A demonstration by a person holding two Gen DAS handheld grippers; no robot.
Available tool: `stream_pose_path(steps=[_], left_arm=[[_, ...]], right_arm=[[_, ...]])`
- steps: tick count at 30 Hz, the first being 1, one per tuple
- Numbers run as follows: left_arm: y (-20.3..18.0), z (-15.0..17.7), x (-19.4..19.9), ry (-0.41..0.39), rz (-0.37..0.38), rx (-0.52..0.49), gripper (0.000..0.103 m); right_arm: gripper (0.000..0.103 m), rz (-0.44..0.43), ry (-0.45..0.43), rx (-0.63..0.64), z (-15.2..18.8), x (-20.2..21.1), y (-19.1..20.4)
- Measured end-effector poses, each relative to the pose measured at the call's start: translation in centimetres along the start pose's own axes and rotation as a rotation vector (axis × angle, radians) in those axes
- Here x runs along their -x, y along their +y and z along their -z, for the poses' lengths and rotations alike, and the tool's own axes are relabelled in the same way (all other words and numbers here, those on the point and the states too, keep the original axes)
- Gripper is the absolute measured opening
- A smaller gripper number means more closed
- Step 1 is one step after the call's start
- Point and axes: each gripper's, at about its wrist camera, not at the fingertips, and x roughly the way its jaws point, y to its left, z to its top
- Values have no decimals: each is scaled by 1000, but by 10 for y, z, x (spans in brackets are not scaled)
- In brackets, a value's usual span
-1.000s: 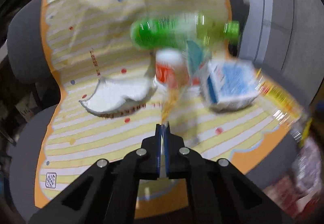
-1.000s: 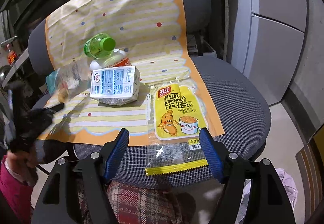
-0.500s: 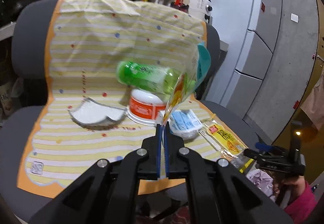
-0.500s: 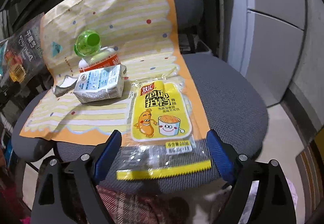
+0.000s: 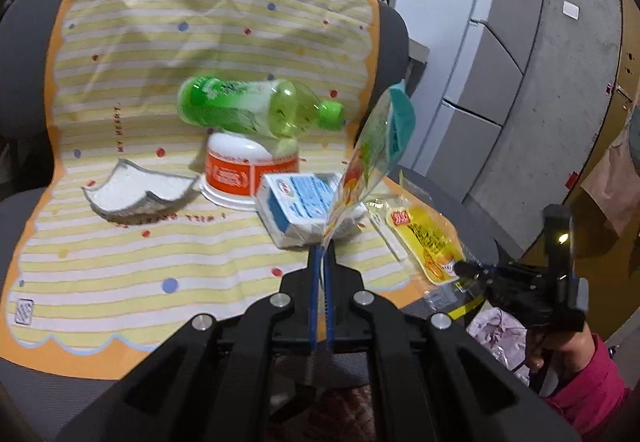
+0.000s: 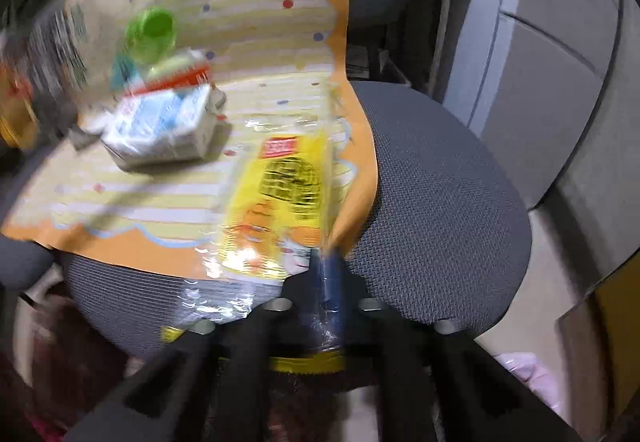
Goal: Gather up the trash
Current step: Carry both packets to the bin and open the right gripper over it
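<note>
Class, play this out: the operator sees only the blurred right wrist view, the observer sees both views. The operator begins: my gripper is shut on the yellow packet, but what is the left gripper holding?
Observer: The left gripper is shut on the bottom edge of a clear snack wrapper with a teal top, which stands up from the jaws.
Operator: How does the green bottle lie?
Observer: On its side on top of the orange-and-white tub, cap toward the right of the left wrist view.
Operator: Is there anything I miss left of that tub?
Observer: A crumpled white napkin lies beside it on the striped mat.
</note>
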Motion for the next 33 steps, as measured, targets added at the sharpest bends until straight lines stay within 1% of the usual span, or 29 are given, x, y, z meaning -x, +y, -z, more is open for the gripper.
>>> stream_pose_path(steps=[4, 6, 7, 11, 13, 16, 19, 22, 26, 30, 31, 32, 33], left_arm=[[-20, 1, -13, 18, 37, -17, 0], [-33, -1, -17, 14, 58, -33, 0], [-44, -2, -20, 9, 77, -47, 0], [-82, -3, -30, 6, 145, -96, 0], [-104, -2, -38, 22, 190, -120, 0], [-134, 2, -48, 42, 249, -158, 0], [-163, 8, -54, 61, 309, -198, 0], [-187, 12, -59, 62, 355, -234, 0], [-204, 18, -66, 88, 384, -254, 0], [-214, 23, -73, 112, 390, -265, 0], [-215, 24, -73, 115, 390, -267, 0], [-216, 24, -73, 118, 390, -270, 0], [-217, 24, -73, 120, 390, -272, 0]], right_arm=[[1, 6, -111, -27, 0, 37, -4], [1, 28, -175, -42, -1, 62, -8], [1, 57, -212, -44, 0, 78, -10], [1, 145, -290, -81, 11, 123, -29], [1, 201, -300, -107, 20, 142, -44], [2, 261, -275, -154, 37, 157, -68], [2, 332, -231, -233, 66, 171, -97], [2, 373, -202, -308, 91, 180, -117], [3, 412, -159, -409, 126, 177, -141], [7, 412, -100, -493, 152, 163, -159], [8, 413, -88, -505, 155, 159, -161], [12, 416, -69, -524, 159, 154, -165], [22, 417, -57, -539, 163, 150, -169]])
